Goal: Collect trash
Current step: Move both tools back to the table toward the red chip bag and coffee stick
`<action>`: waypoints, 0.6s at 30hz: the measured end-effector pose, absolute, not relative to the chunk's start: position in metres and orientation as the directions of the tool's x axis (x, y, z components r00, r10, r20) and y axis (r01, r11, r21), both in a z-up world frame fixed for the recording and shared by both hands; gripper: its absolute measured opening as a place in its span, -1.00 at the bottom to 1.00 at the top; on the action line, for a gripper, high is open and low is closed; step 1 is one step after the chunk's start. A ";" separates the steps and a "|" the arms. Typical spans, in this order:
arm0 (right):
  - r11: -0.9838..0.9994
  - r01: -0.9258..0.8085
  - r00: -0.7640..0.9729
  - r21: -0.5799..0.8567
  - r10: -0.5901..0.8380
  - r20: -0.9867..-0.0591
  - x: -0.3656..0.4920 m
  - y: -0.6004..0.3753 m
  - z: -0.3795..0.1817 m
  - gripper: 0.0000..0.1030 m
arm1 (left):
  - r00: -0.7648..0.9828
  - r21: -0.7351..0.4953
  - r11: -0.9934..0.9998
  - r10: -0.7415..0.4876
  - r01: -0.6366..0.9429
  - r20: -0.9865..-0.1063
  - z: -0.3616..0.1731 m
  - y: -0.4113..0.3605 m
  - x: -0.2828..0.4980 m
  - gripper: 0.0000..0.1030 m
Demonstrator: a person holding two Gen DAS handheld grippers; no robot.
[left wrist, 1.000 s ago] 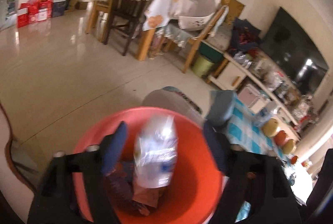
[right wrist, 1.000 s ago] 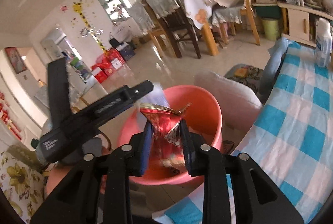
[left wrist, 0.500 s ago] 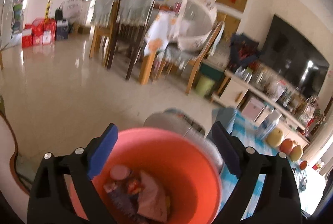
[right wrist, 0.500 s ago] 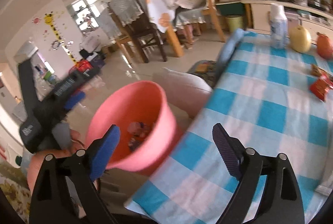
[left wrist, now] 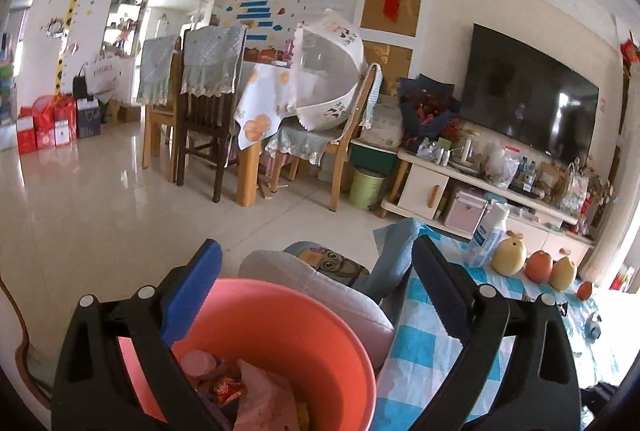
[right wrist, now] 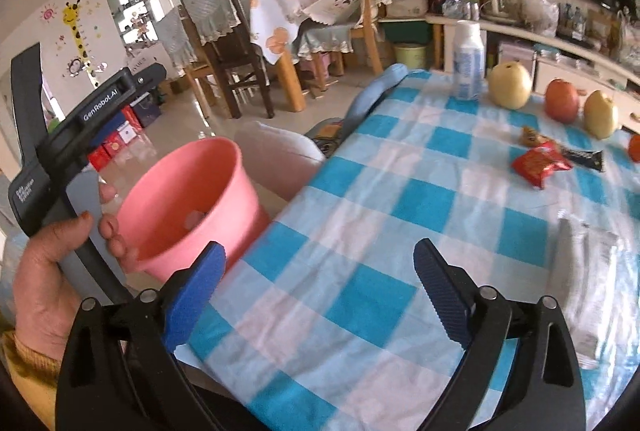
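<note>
Trash fills the bottom of the pink bin (left wrist: 280,347): a pale crumpled bag (left wrist: 266,397), a red wrapper (left wrist: 228,389) and a pinkish round lid (left wrist: 198,361) lie inside it, seen from the left wrist view; the left gripper (left wrist: 316,295) hangs above the bin's rim with its blue fingers (left wrist: 192,295) spread wide, having just been opening, and nothing is between them. In the right wrist view the bin (right wrist: 192,207) stands just beside the table's near-left edge, and a hand (right wrist: 48,271) grips the left gripper's grey handle close to the bin's wall; the right gripper (right wrist: 320,291) is over the blue-and-white checked tablecloth (right wrist: 400,215), its fingers (right wrist: 196,295) likewise released and wide apart after just opening, with only cloth showing between them. More trash lies on the table well apart from the bin: a red snack packet (right wrist: 540,163), a dark wrapper (right wrist: 584,157) touching it, a small brown piece (right wrist: 530,137) behind, and a whitish packet (right wrist: 588,271) at the right; a white bottle (right wrist: 468,61) and a row of fruit (right wrist: 512,85) stand at the far edge.
</note>
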State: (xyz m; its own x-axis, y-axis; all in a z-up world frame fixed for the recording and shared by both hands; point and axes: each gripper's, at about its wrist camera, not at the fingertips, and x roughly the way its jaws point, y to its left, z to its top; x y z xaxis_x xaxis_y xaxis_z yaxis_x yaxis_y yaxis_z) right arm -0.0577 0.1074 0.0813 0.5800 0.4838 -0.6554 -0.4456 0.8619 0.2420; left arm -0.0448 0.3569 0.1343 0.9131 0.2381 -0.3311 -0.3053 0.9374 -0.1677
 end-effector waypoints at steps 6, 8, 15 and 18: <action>0.878 -0.422 0.595 0.226 0.456 -0.661 -0.061 0.085 0.083 0.85 | 0.887 -0.086 0.950 0.246 -0.301 -0.390 0.137 0.331 -0.037 0.87; 0.882 -0.418 0.602 0.219 0.450 -0.660 -0.063 0.078 0.083 0.85 | 0.882 -0.102 0.955 0.211 -0.278 -0.421 0.136 0.327 -0.033 0.87; 0.895 -0.408 0.632 0.179 0.419 -0.652 -0.071 0.058 0.084 0.85 | 0.884 -0.097 0.973 0.148 -0.211 -0.443 0.128 0.301 -0.025 0.87; 0.898 -0.402 0.637 0.180 0.416 -0.649 -0.072 0.050 0.084 0.85 | 0.892 -0.078 0.981 0.126 -0.177 -0.434 0.127 0.287 -0.024 0.87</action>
State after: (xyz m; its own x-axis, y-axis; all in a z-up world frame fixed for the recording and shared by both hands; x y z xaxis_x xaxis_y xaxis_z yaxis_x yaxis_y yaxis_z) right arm -0.0724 0.0499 0.0843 0.6370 0.4156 -0.6492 -0.4024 0.8976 0.1797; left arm -0.0240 0.2869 0.1268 0.8921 0.1264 -0.4339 -0.1769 0.9811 -0.0780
